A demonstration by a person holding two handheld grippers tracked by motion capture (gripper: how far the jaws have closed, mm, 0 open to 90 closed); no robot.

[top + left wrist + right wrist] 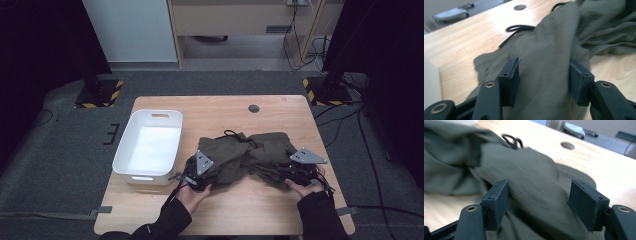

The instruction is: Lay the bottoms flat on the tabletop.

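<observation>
Crumpled olive-green fabric garment (247,152) lying on the light wooden tabletop (220,107), near the middle and toward the person's side, with a thin black drawstring (231,133) looping out at its far edge. White rectangular plastic bin (148,145) standing on the table's left part, just beside the garment and apart from it, with handle slots in its end walls. Left gripper (207,176) at the garment's near-left end, held in the left hand (192,194); right gripper (286,172) at the near-right end, held in the right hand (305,186); both topped by grey three-cornered plates. In the left gripper view, black jaws standing apart with a raised fold of the olive cloth (549,62) between them; right-hand pad against the fold, left-hand pad at its edge, whether pressing cannot be told through the blur. In the right gripper view, jaws wide apart and released, a mound of the cloth (534,177) rising between them, the right-hand pad clear of it with bare wood behind. Round dark grommet (254,108) set into the tabletop at the far side, beyond the garment. Dark sleeves entering from the bottom of the high view.
</observation>
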